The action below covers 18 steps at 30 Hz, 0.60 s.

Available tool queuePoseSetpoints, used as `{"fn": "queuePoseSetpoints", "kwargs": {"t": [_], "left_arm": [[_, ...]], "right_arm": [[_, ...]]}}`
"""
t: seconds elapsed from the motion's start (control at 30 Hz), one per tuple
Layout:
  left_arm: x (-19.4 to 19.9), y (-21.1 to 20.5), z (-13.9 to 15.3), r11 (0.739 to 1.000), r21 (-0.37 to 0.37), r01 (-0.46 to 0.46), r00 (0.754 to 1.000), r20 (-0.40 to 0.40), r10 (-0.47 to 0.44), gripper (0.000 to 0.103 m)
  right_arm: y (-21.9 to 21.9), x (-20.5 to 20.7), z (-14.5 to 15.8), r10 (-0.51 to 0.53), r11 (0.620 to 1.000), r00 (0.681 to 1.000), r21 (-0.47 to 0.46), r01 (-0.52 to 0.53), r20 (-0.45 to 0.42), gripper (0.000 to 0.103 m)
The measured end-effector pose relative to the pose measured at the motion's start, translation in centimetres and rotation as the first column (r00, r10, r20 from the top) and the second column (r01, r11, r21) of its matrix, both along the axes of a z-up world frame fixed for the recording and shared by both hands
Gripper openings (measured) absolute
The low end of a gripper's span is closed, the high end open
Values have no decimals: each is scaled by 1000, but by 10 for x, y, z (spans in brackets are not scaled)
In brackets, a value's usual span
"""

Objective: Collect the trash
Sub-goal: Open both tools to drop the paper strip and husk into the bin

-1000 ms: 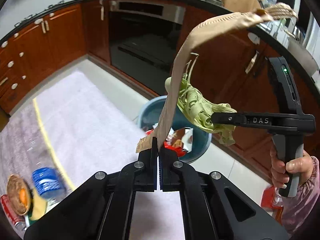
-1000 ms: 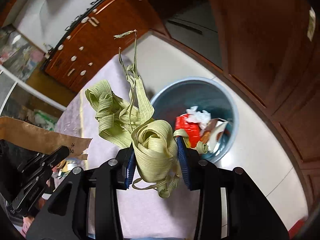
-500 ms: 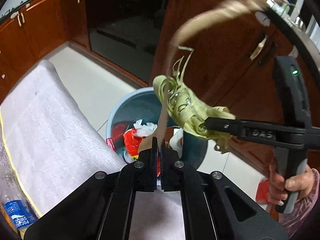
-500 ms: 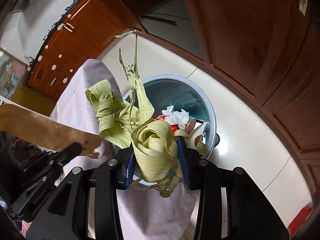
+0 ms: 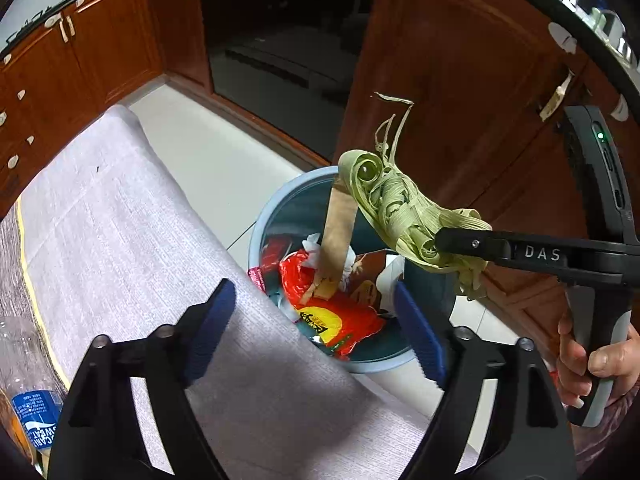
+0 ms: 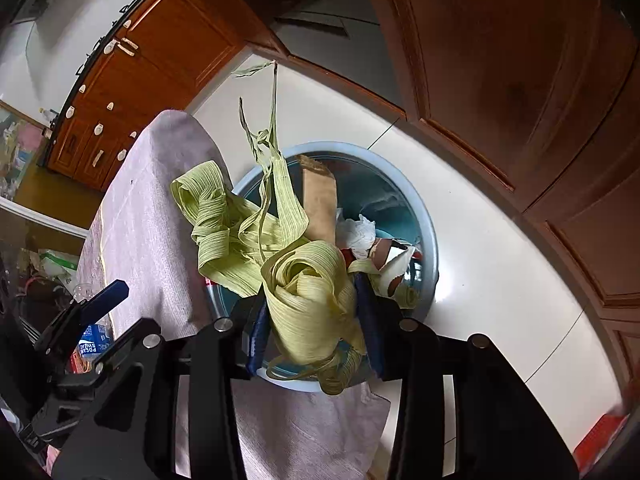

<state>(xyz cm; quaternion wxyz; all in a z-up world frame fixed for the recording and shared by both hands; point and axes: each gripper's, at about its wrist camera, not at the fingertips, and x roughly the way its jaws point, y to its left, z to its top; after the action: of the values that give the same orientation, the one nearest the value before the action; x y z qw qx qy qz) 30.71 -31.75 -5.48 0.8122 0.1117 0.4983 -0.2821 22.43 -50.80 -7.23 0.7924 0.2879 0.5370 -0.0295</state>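
A round blue-grey bin (image 5: 256,240) stands on the floor beside the cloth-covered table, holding red wrappers and white paper. My left gripper (image 5: 312,296) hangs over its near rim, jaws opening wide with nothing between them. A brown paper strip (image 5: 338,236) stands loose and upright in the bin, its top leaning on the far rim. My right gripper (image 6: 312,304) is shut on a tangled bundle of pale green strapping (image 6: 308,280) above the bin (image 6: 428,232). In the left wrist view the strapping (image 5: 400,208) hangs from that gripper (image 5: 460,244), which a hand holds.
A grey-white cloth (image 5: 120,220) covers the table up to the bin. A plastic bottle with a blue label (image 5: 36,416) lies at the table's left. Brown cabinets (image 5: 440,80) and a dark oven (image 5: 280,40) stand close behind the bin. White tiles (image 6: 500,280) surround it.
My left jaws went from shut on the brown paper strip to wide open, and the strip dropped into the bin. Both grippers sank closer to the bin. The right keeps its grip.
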Motion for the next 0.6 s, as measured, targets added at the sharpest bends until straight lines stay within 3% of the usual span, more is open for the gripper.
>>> {"fn": "queuePoseSetpoints", "kwargs": {"t": [0.1,0.17,0.2,0.6], "left_arm": [[-1,-7,4,1000,2,1,1000,21,-1,93],[-2,-6,6,1000,0,1,1000,26,-1,95],[-2,-6,6,1000,-1,1,1000,27,-1,95],[-10,22,11,999,-17,-38,999,14,38,96]], "right_arm": [[3,3,0,14,1000,1000,2,-14,4,44],[5,5,2,15,1000,1000,8,-15,9,63],[6,5,3,11,1000,1000,6,-11,12,77],[25,0,13,7,1000,1000,2,-7,-14,83]]}}
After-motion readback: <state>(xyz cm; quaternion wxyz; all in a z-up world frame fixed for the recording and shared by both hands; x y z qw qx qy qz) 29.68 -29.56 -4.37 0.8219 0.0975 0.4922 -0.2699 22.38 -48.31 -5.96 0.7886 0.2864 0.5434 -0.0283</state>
